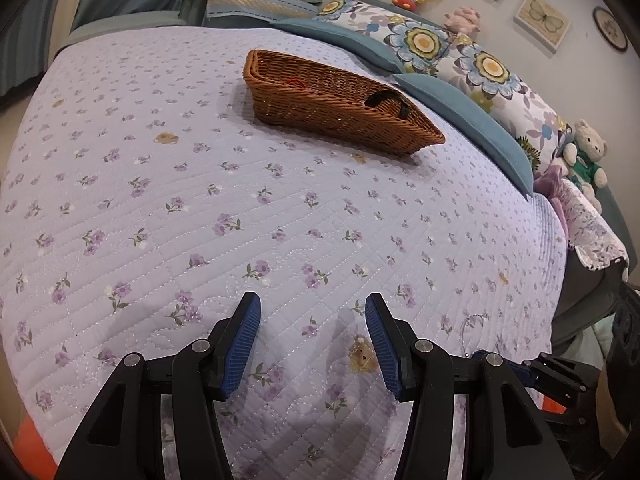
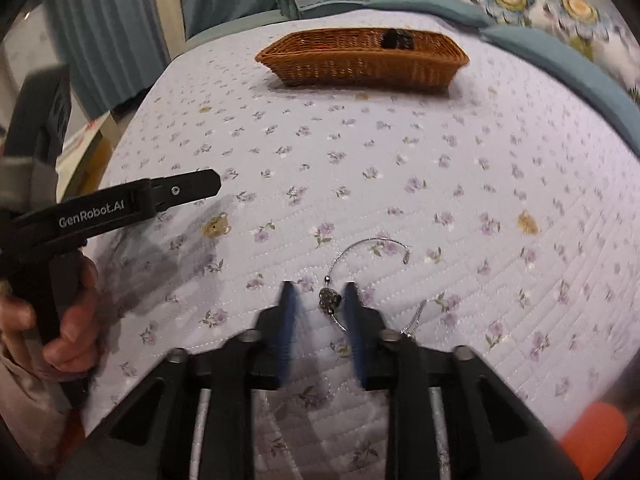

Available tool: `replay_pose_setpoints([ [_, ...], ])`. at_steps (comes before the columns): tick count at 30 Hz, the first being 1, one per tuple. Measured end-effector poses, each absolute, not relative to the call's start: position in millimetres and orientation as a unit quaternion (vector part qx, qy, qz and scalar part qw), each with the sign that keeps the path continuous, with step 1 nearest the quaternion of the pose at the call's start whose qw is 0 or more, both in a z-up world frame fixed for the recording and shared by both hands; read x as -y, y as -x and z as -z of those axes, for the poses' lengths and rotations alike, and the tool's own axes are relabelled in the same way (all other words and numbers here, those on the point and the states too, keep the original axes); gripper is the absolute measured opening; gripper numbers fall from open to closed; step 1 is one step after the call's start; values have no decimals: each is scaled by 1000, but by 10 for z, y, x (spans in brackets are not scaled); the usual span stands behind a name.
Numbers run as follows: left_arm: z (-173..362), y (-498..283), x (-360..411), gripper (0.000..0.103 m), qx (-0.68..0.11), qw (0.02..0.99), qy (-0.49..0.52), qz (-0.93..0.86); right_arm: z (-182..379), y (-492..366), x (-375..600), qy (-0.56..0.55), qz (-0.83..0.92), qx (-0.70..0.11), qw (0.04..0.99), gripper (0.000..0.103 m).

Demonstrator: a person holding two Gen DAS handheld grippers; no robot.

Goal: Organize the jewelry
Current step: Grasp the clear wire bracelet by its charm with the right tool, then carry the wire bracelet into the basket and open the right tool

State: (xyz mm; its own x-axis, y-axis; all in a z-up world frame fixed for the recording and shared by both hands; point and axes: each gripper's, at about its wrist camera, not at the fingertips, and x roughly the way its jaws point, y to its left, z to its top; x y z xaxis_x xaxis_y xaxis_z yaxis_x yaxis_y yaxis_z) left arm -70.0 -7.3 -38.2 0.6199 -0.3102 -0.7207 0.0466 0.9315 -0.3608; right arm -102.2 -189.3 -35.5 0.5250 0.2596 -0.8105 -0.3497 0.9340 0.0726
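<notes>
A silver bracelet (image 2: pixel 360 258) with a dark charm (image 2: pixel 330 299) lies on the lilac flowered quilt (image 2: pixel 400 168). My right gripper (image 2: pixel 319 300) is open, its blue-padded jaws on either side of the charm, low over the quilt. Part of the bracelet also shows in the left wrist view (image 1: pixel 470 322). My left gripper (image 1: pixel 313 308) is open and empty above the quilt (image 1: pixel 240 200). A brown wicker basket (image 1: pixel 340 100) stands further back, with a black item (image 1: pixel 384 100) and something red (image 1: pixel 298 82) inside. The basket also shows in the right wrist view (image 2: pixel 362 60).
Blue and flowered pillows (image 1: pixel 460 52) and plush toys (image 1: pixel 586 150) line the right side of the bed. A folded blanket (image 1: pixel 248 0) lies at the far end. The left gripper's body and the hand holding it (image 2: pixel 72 216) sit left of the bracelet.
</notes>
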Motion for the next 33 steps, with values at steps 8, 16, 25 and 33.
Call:
replay_pose_setpoints([
  [8, 380, 674, 106, 56, -426, 888, 142, 98, 355, 927, 1949, 38, -173, -451, 875, 11],
  [16, 374, 672, 135, 56, -426, 889, 129, 103, 355, 913, 1979, 27, -181, -448, 875, 11],
  [25, 373, 679, 206, 14, -427, 889, 118, 121, 338, 904, 2009, 17, -182, -445, 877, 11],
  [33, 288, 677, 271, 4, -416, 895, 103, 128, 161, 735, 2073, 0, -189, -433, 881, 11],
])
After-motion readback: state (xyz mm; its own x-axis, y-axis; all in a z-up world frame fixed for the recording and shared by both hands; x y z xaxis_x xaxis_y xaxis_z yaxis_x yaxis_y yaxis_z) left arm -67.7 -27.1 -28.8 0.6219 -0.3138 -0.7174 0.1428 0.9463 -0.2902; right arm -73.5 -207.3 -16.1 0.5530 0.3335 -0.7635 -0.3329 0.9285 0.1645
